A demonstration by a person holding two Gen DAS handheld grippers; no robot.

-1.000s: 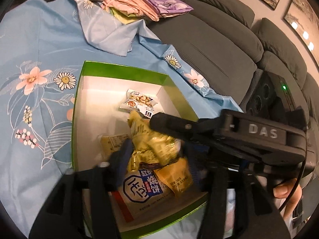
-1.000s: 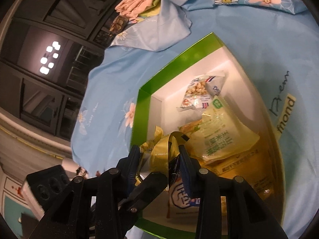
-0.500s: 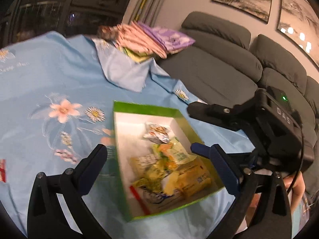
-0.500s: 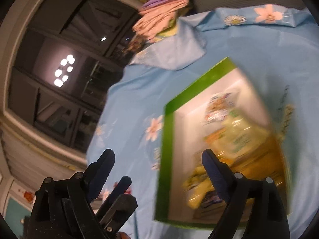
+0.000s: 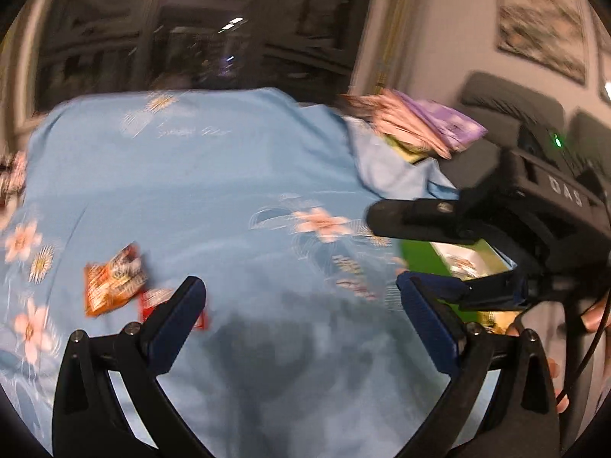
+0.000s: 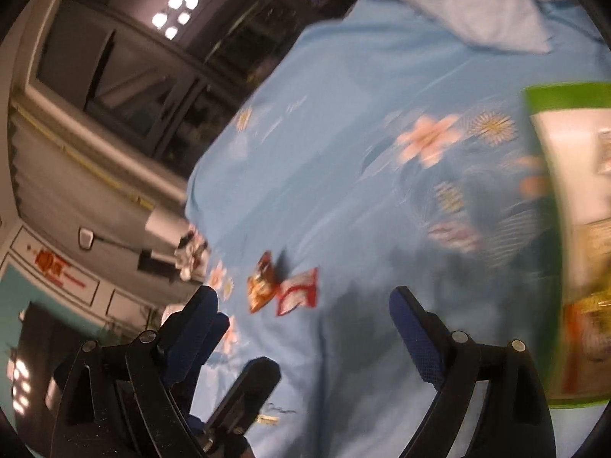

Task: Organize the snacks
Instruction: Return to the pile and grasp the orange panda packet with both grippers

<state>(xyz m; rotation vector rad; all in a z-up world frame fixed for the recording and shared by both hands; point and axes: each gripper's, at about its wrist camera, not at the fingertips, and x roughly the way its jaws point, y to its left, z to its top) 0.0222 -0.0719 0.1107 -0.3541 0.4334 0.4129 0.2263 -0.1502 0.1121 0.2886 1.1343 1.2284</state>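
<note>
STEP: fetch next snack | left gripper point(image 5: 299, 320) and right gripper point(image 6: 303, 322): jaws wide, empty, just opened | orange packet point(image 5: 112, 286), red packet point(image 6: 298, 292) on blue cloth point(image 5: 214, 198); green box point(image 6: 546, 198) right | NEXT: descend, straddle one packet, close.

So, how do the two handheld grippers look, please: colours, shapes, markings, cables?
Both are black plastic. The left gripper and the right gripper each have two angled fingers with dark blue textured pads and small silver screws. In the left wrist view the right gripper's body carries white letters "DAS" and a small green light; a thin black cable hangs beside it.
</note>
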